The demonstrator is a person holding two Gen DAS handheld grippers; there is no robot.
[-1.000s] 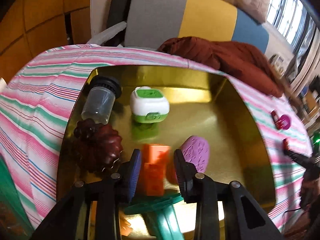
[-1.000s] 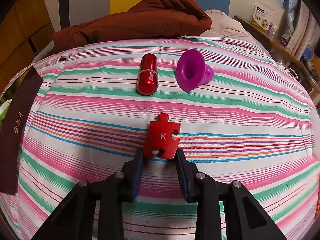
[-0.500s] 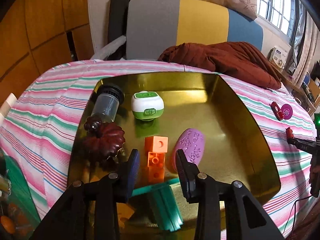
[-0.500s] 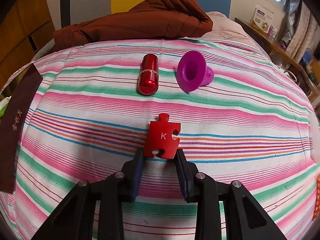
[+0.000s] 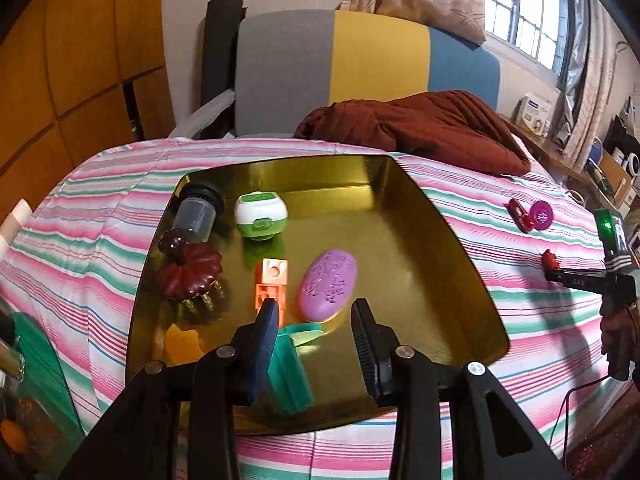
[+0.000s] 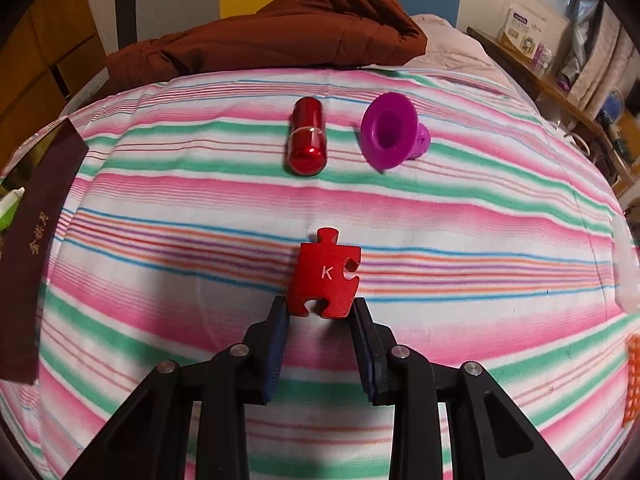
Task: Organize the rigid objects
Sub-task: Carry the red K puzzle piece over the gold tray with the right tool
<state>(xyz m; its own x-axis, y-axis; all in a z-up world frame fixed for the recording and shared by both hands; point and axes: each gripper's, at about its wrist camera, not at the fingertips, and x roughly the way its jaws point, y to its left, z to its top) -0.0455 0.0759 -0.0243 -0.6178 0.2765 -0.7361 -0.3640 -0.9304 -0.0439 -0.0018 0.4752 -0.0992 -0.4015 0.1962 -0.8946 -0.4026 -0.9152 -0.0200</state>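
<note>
Jaws of right gripper (image 6: 320,312) clamped on red puzzle piece (image 6: 326,276), low over the striped bed (image 6: 480,216); jaws of left gripper (image 5: 314,320) parted, empty, above gold tray (image 5: 452,236). Mid-step: piece gripped, not yet carried. Next: lift, carry left, drop beside orange block (image 5: 273,280) and purple soap (image 5: 328,284).
</note>
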